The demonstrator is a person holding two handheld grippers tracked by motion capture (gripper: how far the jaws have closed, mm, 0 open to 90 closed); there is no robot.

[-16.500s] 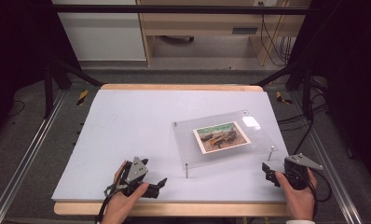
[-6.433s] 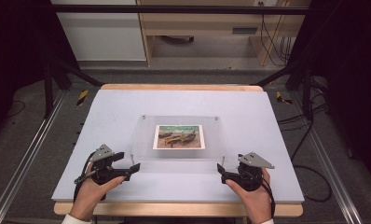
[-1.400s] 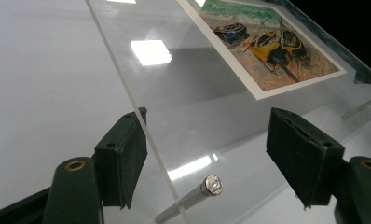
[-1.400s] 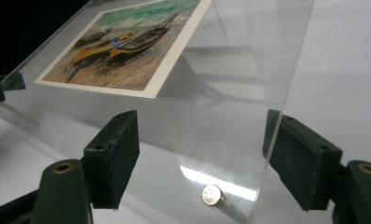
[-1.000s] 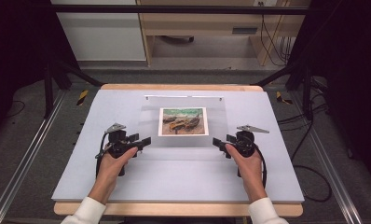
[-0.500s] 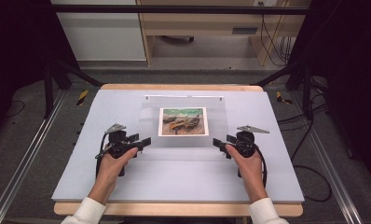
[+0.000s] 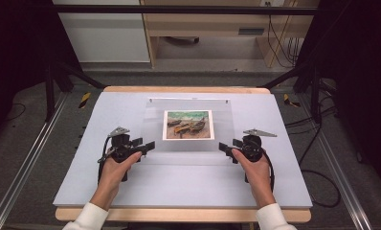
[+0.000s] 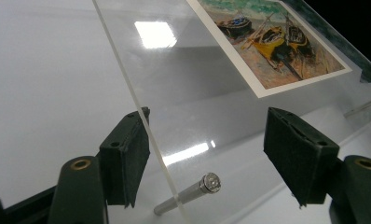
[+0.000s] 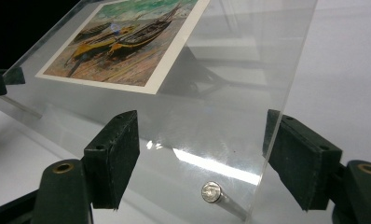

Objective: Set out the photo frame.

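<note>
1. We see a clear acrylic picture frame (image 7: 188,129) on the pale table top (image 7: 188,191), tilted, with its far edge near the far side of the table and its near edge raised between the two grippers.
2. Inside the frame there is a print of boats on a beach (image 7: 188,124), and it sits in the upper middle of the clear panel.
3. Our left gripper (image 7: 143,146) stands at the near left corner of the frame. In the left gripper view, the panel's edge (image 8: 141,126) runs just beside the left jaw, and the right jaw is well apart from it.
4. The jaws of the left gripper are wide open. The panel's corner is between them, but we cannot tell if the left pad touches the edge; no squeeze is visible.
5. A metal standoff pin (image 8: 188,193) passes through the panel between the left gripper's jaws.
6. Our right gripper (image 7: 227,147) stands at the near right corner. In the right gripper view, the panel's edge (image 9: 281,107) lies just beside the right jaw, and the left jaw sits behind the clear sheet.
7. The right gripper's jaws are also wide open around the corner, with another pin (image 9: 211,192) between them.
</note>
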